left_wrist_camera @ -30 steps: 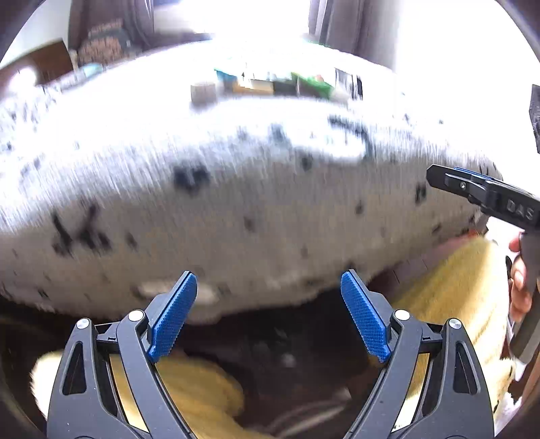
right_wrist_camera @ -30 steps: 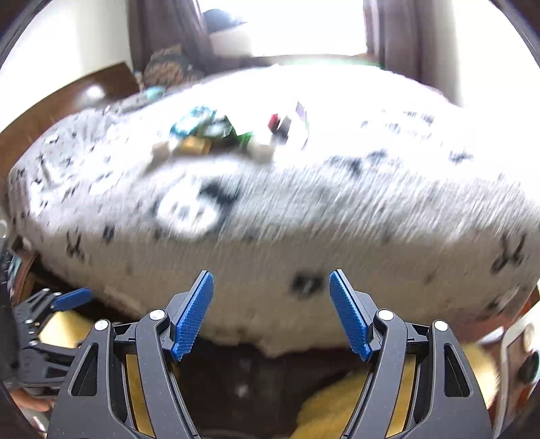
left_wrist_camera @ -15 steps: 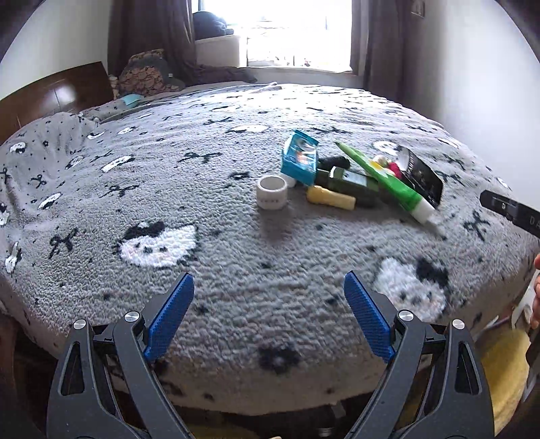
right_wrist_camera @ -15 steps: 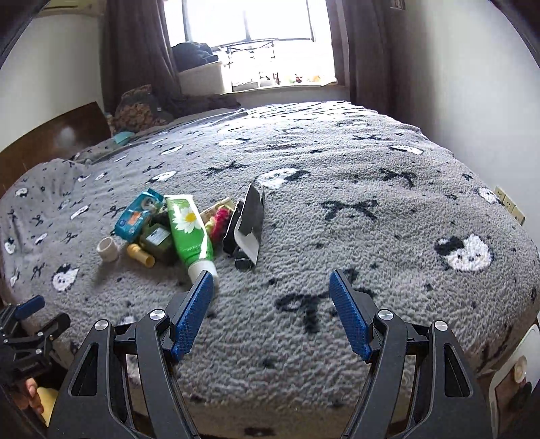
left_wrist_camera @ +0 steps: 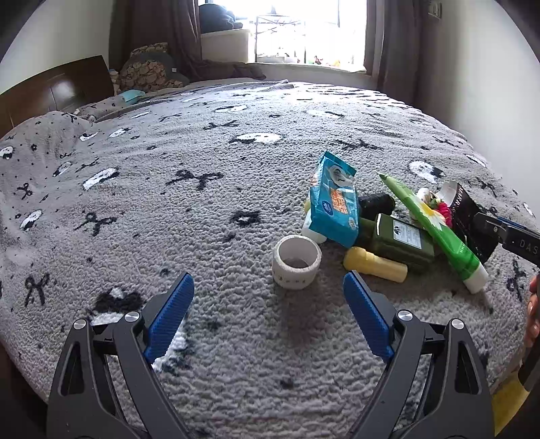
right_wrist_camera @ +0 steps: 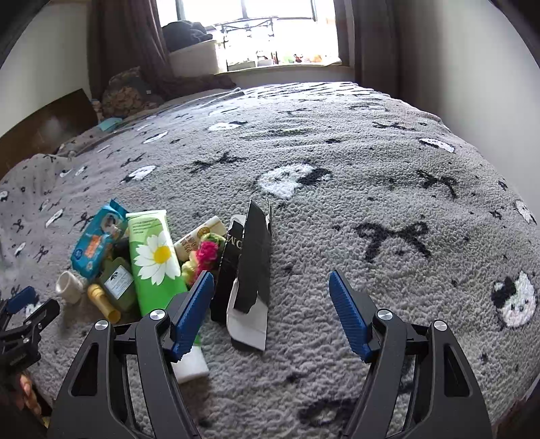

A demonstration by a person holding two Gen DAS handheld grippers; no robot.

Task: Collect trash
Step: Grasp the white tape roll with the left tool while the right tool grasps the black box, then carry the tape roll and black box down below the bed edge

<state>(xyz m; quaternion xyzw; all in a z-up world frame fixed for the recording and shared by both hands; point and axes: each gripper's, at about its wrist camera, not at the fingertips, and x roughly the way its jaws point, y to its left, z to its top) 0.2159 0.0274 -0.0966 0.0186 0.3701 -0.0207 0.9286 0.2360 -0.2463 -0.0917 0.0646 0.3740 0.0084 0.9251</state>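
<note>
A pile of trash lies on the grey bed blanket (left_wrist_camera: pixel 202 209). It holds a white tape roll (left_wrist_camera: pixel 296 261), a blue wipes pack (left_wrist_camera: pixel 334 202), a yellow bottle (left_wrist_camera: pixel 374 265), a dark green bottle (left_wrist_camera: pixel 396 241), a green daisy tube (left_wrist_camera: pixel 435 229) and a torn black box (right_wrist_camera: pixel 249 266). My left gripper (left_wrist_camera: pixel 268 315) is open and empty, just short of the tape roll. My right gripper (right_wrist_camera: pixel 271 312) is open and empty, with the black box and the green tube (right_wrist_camera: pixel 155 260) right by its left finger.
A wooden headboard (left_wrist_camera: pixel 54 87) and pillows (left_wrist_camera: pixel 148 71) are at the far left. A bright window (left_wrist_camera: pixel 303 30) with curtains is behind the bed. White walls close the right side. The blanket (right_wrist_camera: pixel 388 202) stretches open to the right of the pile.
Both grippers rose from below the bed edge and moved forward over the blanket, closing in on the trash pile. Their jaws stayed open.
</note>
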